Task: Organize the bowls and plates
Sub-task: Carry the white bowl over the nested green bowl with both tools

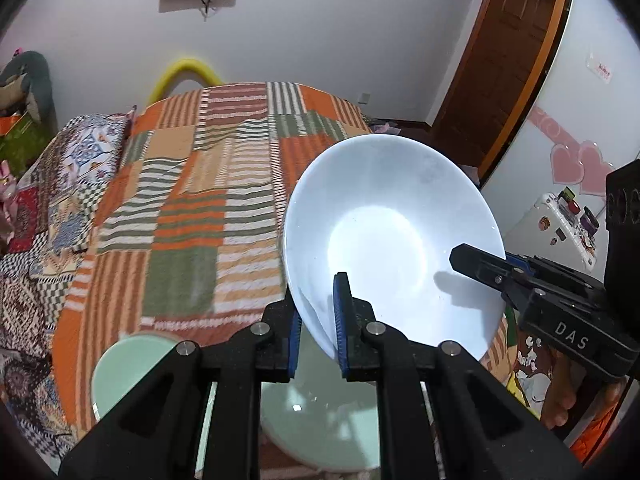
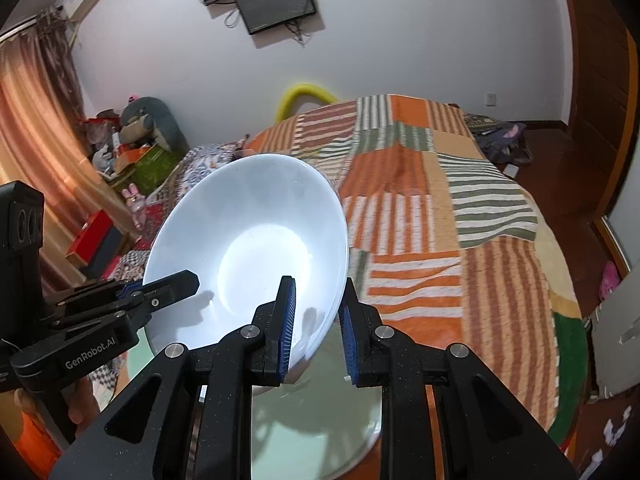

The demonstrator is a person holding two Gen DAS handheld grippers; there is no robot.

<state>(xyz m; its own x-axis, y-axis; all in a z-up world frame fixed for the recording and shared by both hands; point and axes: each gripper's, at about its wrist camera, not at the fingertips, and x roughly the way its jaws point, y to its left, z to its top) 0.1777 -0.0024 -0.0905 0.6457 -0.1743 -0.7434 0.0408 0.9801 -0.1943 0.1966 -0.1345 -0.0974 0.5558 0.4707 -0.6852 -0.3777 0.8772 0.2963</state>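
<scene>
A white bowl (image 1: pixel 384 236) is held in the air above the bed, tilted. My left gripper (image 1: pixel 318 320) is shut on its near-left rim. My right gripper (image 2: pixel 318 320) is shut on its right rim, with one finger inside the bowl and one outside. In the left wrist view the right gripper (image 1: pixel 496 276) reaches in from the right. In the right wrist view the bowl (image 2: pixel 256 248) fills the centre and the left gripper (image 2: pixel 160 292) comes in from the left. Below the bowl lie a pale green plate (image 1: pixel 320 420) and a second pale green dish (image 1: pixel 120 372).
A patchwork blanket (image 1: pixel 200 200) covers the bed. The pale green plate also shows under the right gripper (image 2: pixel 320 420). A white cabinet (image 1: pixel 560 232) stands right of the bed, boxes and toys (image 2: pixel 132 152) at the left, a door (image 2: pixel 592 80) at the far right.
</scene>
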